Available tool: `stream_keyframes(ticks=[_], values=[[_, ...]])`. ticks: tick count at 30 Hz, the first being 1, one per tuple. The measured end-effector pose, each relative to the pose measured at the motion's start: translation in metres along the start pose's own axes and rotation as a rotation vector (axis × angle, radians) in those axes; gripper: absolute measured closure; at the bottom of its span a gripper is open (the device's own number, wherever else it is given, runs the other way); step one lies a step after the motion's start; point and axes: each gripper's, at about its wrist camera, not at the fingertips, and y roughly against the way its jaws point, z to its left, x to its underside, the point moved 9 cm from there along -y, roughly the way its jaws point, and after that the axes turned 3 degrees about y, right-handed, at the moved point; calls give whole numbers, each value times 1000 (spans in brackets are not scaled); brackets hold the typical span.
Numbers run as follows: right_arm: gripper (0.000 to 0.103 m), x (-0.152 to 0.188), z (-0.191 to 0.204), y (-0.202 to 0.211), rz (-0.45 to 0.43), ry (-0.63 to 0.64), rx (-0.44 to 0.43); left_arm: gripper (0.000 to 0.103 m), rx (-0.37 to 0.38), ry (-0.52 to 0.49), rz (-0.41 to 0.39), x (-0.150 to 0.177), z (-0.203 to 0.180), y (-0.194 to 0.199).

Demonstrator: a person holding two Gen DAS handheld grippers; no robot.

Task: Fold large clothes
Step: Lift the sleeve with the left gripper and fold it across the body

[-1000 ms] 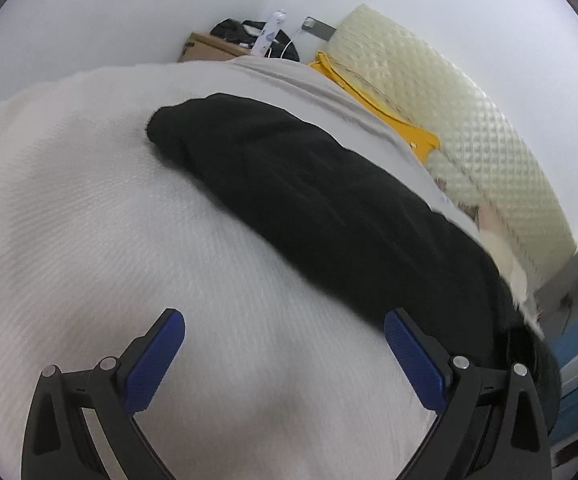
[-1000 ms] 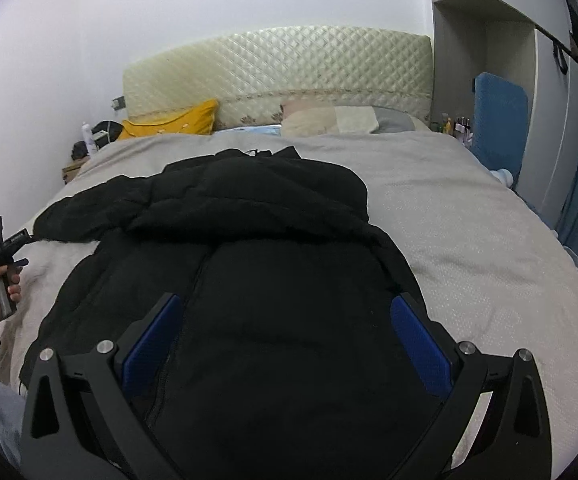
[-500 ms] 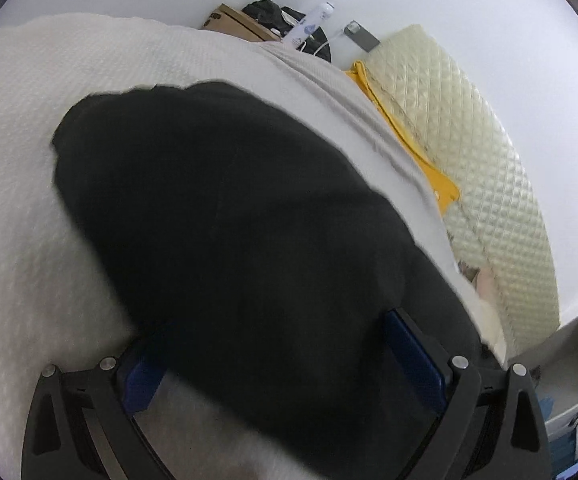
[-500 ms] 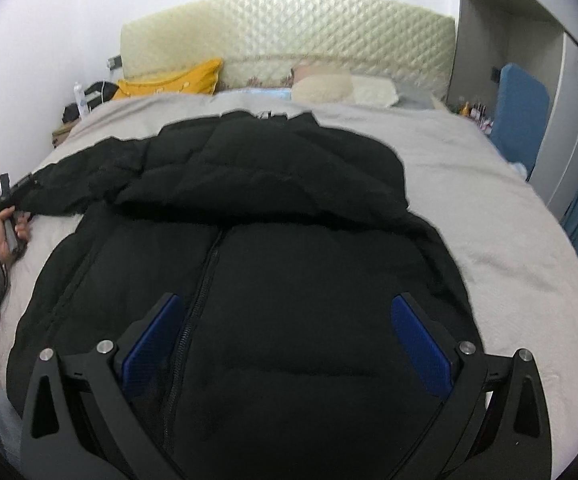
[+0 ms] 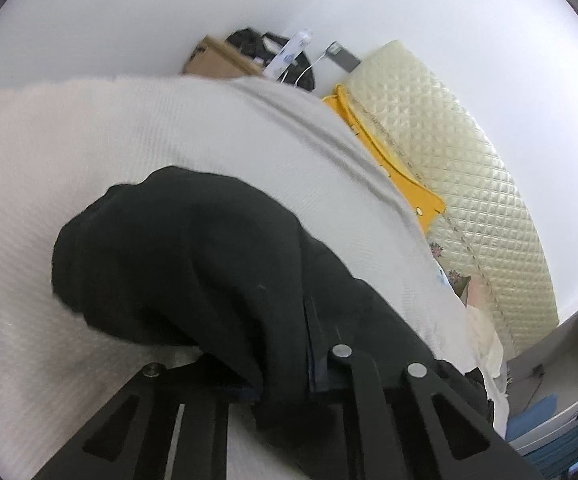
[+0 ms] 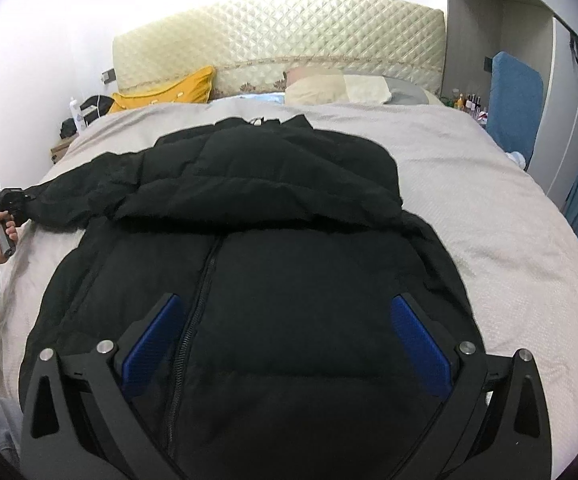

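A black puffer jacket (image 6: 281, 264) lies front-up on the bed, zipper closed, hood folded down over the chest. Its left sleeve (image 6: 89, 192) stretches out to the left. My left gripper (image 5: 285, 380) is shut on the sleeve's cuff (image 5: 177, 256); it also shows far left in the right wrist view (image 6: 9, 204), held in a hand. My right gripper (image 6: 285, 340) is open and empty, hovering above the jacket's lower body. The right sleeve is hidden under the jacket.
The bed's pale cover (image 6: 509, 240) surrounds the jacket. A quilted headboard (image 6: 281, 44), a yellow pillow (image 6: 169, 90) and beige pillows (image 6: 337, 90) are at the far end. A nightstand with clutter (image 5: 225, 62) stands left of the bed; wardrobes (image 6: 529, 60) stand right.
My left gripper moved onto the sleeve end and closed on the cuff. My right gripper stayed open and moved slightly closer over the jacket.
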Motion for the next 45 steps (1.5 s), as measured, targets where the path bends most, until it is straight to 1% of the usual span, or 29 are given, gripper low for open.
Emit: stream_keyframes(ticks=[4, 8, 11, 13, 16, 19, 21, 23, 27, 30, 31, 34, 35, 36, 41, 42, 45], values=[[0, -1, -4, 11, -22, 10, -4, 91, -19, -95, -46, -10, -37, 38], [0, -3, -9, 24, -55, 38, 6, 92, -16, -148, -77, -14, -73, 74], [0, -4, -15, 34, -82, 17, -8, 93, 3, -189, -91, -8, -105, 103], [0, -5, -17, 39, -96, 1, -19, 93, 2, -232, -100, -6, -129, 118], [0, -5, -13, 42, -102, 4, -45, 93, 2, -286, -114, 2, -161, 141], [0, -5, -14, 45, -115, 15, -40, 93, 10, -338, -123, 11, -201, 164], [0, -5, -17, 47, -123, 11, -47, 93, -11, -391, -120, 19, -223, 173], [0, -4, -21, 52, -138, 20, -35, 93, -42, -455, -121, 26, -247, 183], [0, -6, -30, 59, -158, 39, -18, 93, -38, -517, -132, 40, -296, 205], [0, -9, -42, 63, -169, 3, -38, 93, -22, -611, -167, 58, -341, 223], [0, -11, -47, 65, -179, 2, -26, 93, -12, -643, -181, 65, -357, 230], [0, -17, -57, 72, -215, 28, 30, 93, 27, -689, -183, 87, -399, 241], [0, -19, -61, 73, -218, 25, 34, 93, 41, -703, -182, 97, -414, 242], [0, -20, -63, 72, -217, 15, 17, 93, 52, -716, -182, 106, -425, 244], [0, -18, -74, 71, -204, -15, -21, 93, 140, -818, -146, 165, -496, 241], [0, -19, -75, 72, -208, -21, -29, 93, 162, -849, -135, 183, -512, 238], [0, -20, -79, 72, -210, -33, -46, 93, 213, -905, -88, 227, -544, 227]])
